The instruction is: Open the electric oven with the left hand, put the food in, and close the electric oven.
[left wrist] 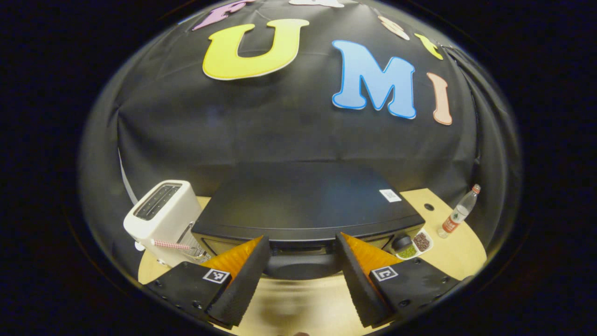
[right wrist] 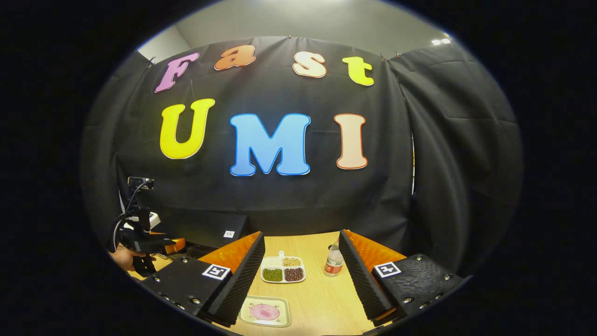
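In the left gripper view the left gripper (left wrist: 302,275) hangs with its jaws wide apart and holding nothing, straddling the dark handle (left wrist: 302,267) at the front of the black electric oven (left wrist: 303,205), whose door is shut; whether a finger touches the handle I cannot tell. In the right gripper view the right gripper (right wrist: 298,284) is likewise spread and empty above the wooden table (right wrist: 322,303), well to the right of the oven. Between its fingers lies a small white plate (right wrist: 252,320) with a pink round of food (right wrist: 264,311), and beyond it a three-part tray (right wrist: 283,262) of green, dark and pale beans, with a clear bottle (right wrist: 334,261) just right of the tray; a white toaster (left wrist: 163,214) stands left of the oven.
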Demonstrator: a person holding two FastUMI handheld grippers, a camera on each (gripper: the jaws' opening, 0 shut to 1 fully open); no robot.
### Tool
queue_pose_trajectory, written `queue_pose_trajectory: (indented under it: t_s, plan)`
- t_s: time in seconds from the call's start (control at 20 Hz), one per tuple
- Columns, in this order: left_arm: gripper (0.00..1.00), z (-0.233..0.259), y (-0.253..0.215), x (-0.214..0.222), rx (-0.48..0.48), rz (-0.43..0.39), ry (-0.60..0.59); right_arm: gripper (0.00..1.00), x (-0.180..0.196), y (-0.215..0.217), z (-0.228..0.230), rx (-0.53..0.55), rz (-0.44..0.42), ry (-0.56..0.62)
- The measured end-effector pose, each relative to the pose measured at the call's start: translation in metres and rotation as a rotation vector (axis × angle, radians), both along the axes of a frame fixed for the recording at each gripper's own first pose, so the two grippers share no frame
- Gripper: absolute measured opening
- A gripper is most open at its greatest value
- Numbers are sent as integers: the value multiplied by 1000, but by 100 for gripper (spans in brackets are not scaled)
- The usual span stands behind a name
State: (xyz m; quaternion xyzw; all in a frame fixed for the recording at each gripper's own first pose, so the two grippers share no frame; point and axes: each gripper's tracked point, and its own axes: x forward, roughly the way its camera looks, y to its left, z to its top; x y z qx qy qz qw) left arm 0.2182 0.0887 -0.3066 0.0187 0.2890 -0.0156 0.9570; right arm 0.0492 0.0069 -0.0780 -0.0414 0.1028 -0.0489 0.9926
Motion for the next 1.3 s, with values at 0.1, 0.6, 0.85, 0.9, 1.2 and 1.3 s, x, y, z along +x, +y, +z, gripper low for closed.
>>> queue_pose_trajectory:
  t_s: [0.1,0.6,0.85,0.9,1.2,1.3]
  plan:
    - [97,0,2,2,34,-9,-15,96,1,2,0,-3,7,1]
    - [95,-6,0,-39,47,-19,-19,96,2,5,5,12,31,-9]
    - [92,-25,4,-70,57,-12,21,96,-5,9,6,6,50,-5]
    - [92,-27,4,-78,58,-10,23,96,-7,8,5,1,51,-3]
    - [95,-53,5,-113,59,-12,87,96,-14,11,5,-3,64,7]
    - [95,-62,7,-123,61,-20,115,96,-16,13,4,-6,70,10]
